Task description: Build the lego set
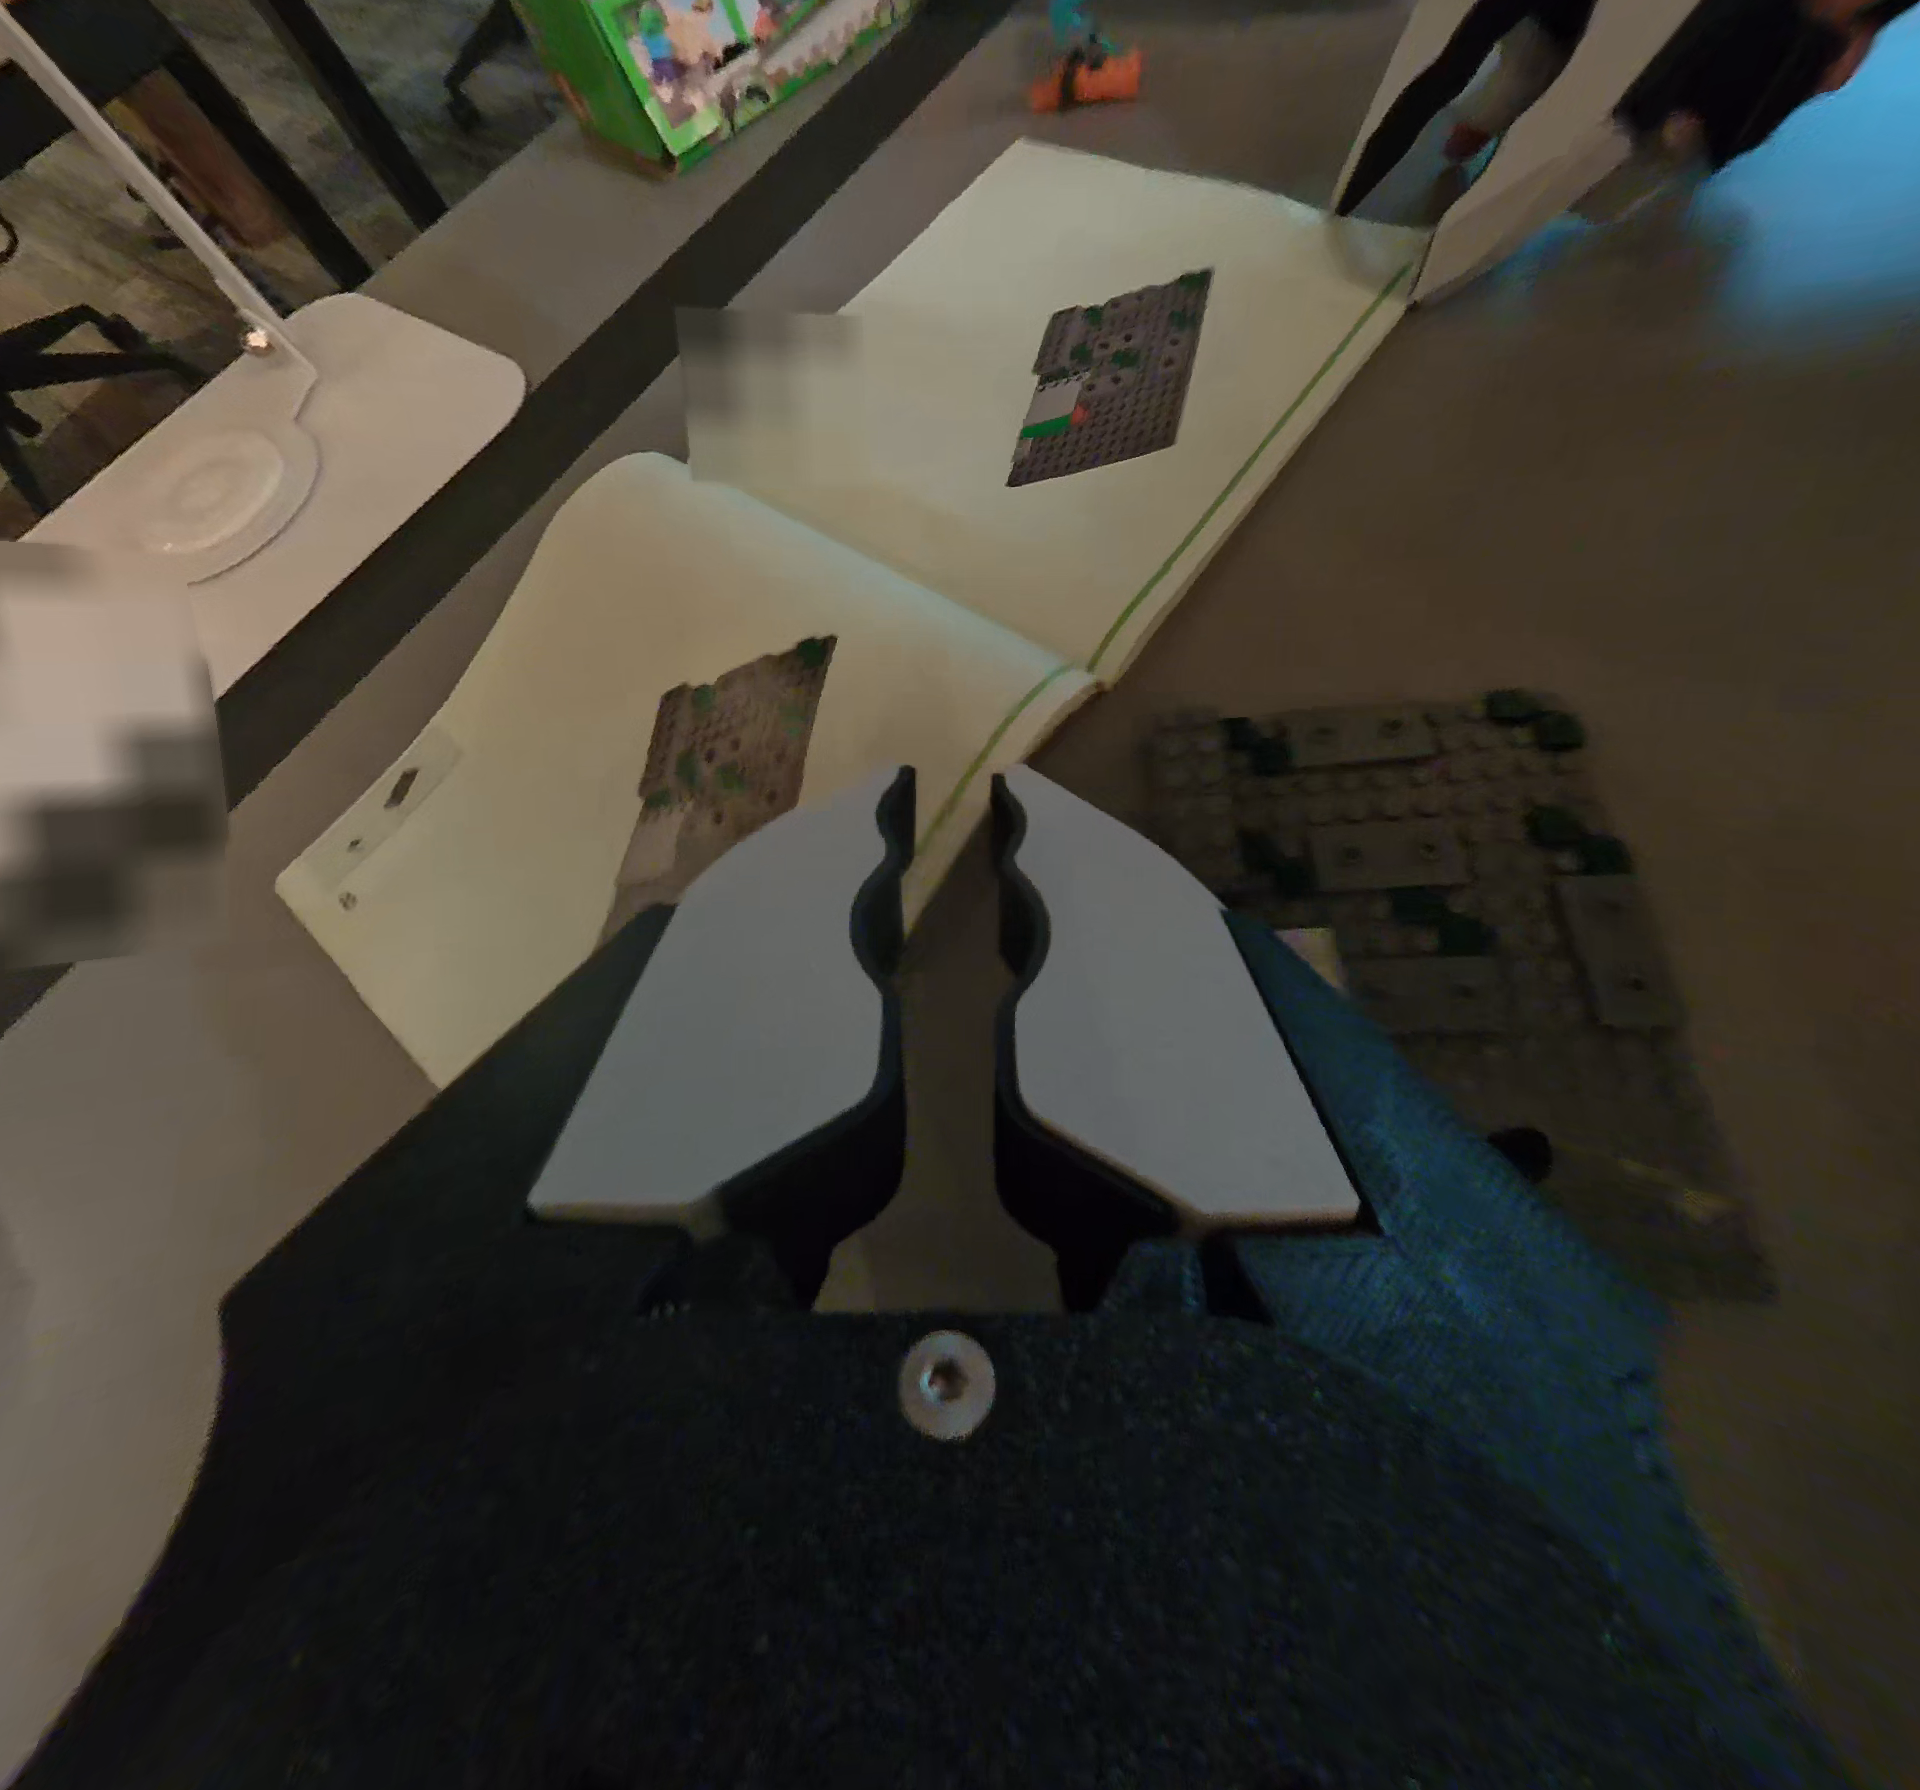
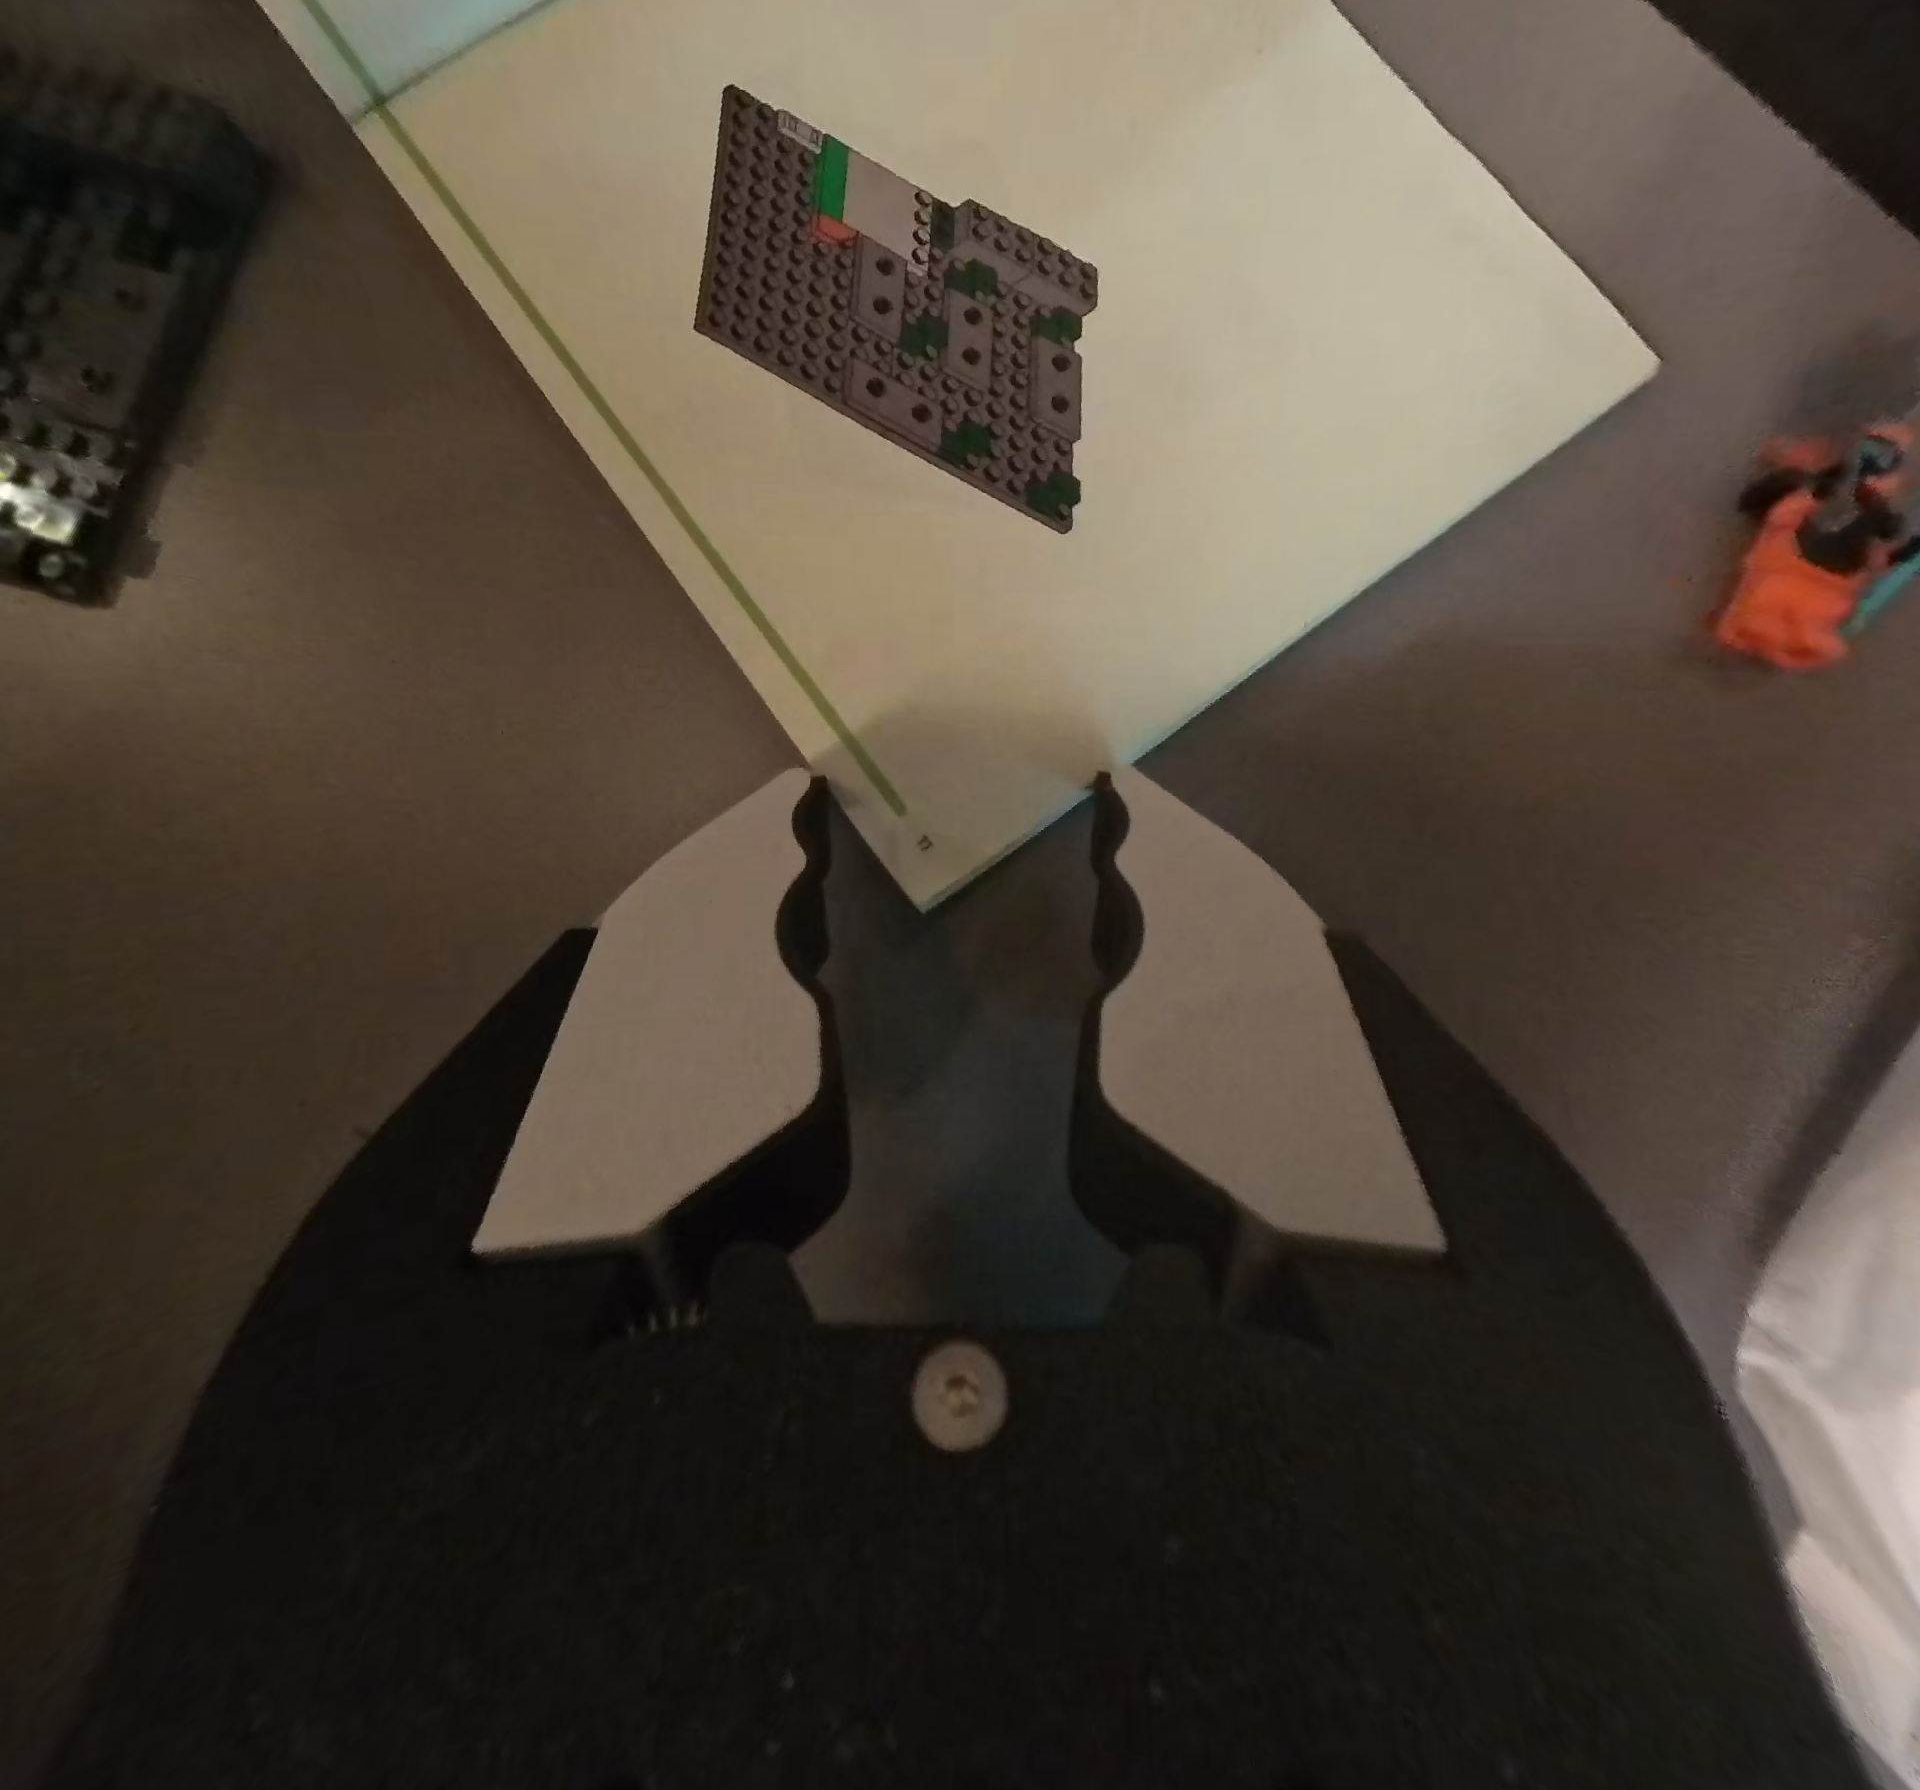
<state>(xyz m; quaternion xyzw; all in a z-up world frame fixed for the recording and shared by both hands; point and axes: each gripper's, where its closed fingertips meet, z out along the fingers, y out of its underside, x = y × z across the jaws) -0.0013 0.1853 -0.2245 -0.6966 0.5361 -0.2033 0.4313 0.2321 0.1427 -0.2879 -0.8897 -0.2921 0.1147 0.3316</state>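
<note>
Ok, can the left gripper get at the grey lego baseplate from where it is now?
Probably yes. The left gripper is empty with its fingers slightly apart, and the grey baseplate lies just right of it on the bare table, with nothing between them.

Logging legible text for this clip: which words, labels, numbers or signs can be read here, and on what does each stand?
Nothing can be read well enough to quote.
Instruction booklet: a tiny mark at the page corner, too small to read.
Green set box: only pictures show; any lettering is blurred.
Grey baseplate: no writing shows.
</note>
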